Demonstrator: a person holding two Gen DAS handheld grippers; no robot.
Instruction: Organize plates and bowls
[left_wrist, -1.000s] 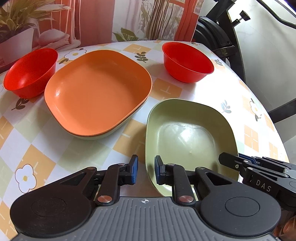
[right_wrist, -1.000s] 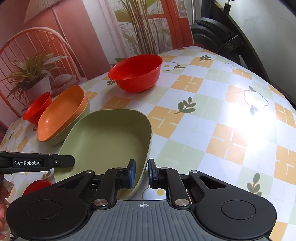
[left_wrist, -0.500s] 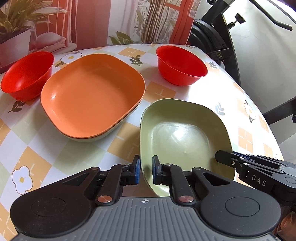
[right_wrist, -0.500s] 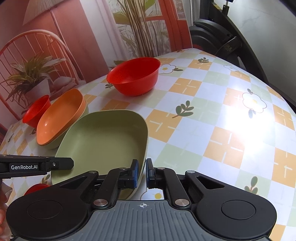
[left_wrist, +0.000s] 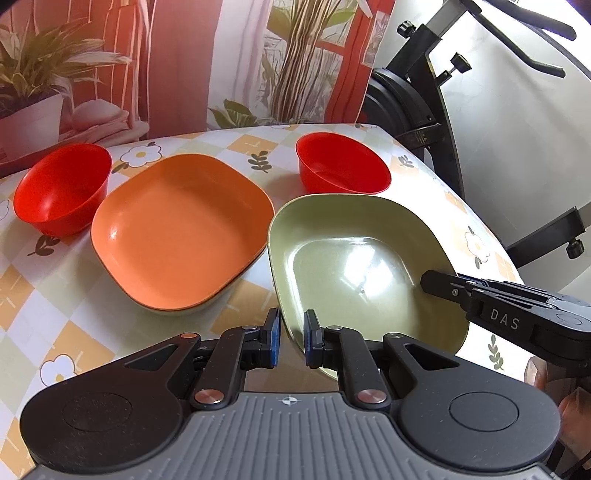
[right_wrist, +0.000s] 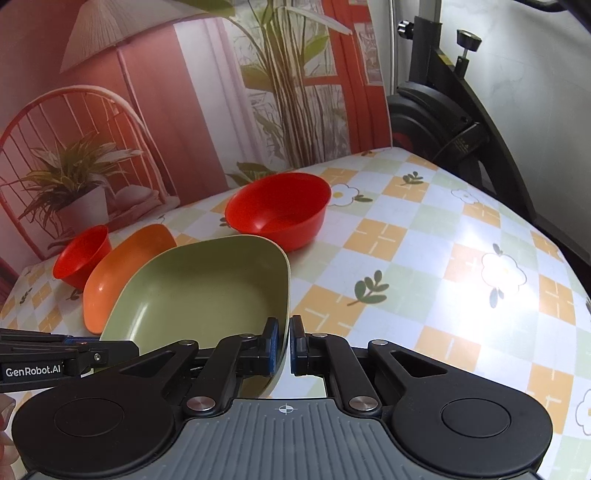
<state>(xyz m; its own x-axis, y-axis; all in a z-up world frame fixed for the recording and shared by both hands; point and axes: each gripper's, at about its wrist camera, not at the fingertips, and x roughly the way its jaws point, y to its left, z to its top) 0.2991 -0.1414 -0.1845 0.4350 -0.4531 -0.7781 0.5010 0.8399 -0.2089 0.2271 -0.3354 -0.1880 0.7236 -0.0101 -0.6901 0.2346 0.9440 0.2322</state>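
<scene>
Left gripper (left_wrist: 291, 338): at 6 o'clock of the left wrist view, its blue-padded fingers (left_wrist: 273, 338) straddle the near-left rim of the green plate; a narrow gap shows at each pad, so whether they clench the rim cannot be told.
Right gripper (right_wrist: 283, 345): clenched on the green plate's right rim, one pad inside the wall, the other outside.
Green plate (left_wrist: 354, 266): deep, rounded-square, olive green; raised and tilted, its far edge overlapping the right red bowl in both views. In the left wrist view it fills 3 to 5 o'clock.
Orange plate (left_wrist: 181, 236): same shape, lying on the tablecloth at centre-left, just beside the green plate; a pale green rim peeks from under its near edge, apparently another plate beneath.
Left red bowl (left_wrist: 62, 188): upright at 10 o'clock, touching or almost touching the orange plate's far-left corner.
Right red bowl (left_wrist: 341, 164): upright at 1 o'clock, behind the green plate.
Tablecloth (right_wrist: 424, 258): checked orange, green and white with flowers and leaves; strong glare at 3 o'clock in the right wrist view.
Backdrop (right_wrist: 184, 92): printed scene of plants, a chair and a lamp.
Exercise bike (left_wrist: 424, 103): black frame beyond the table at 2 o'clock.
</scene>
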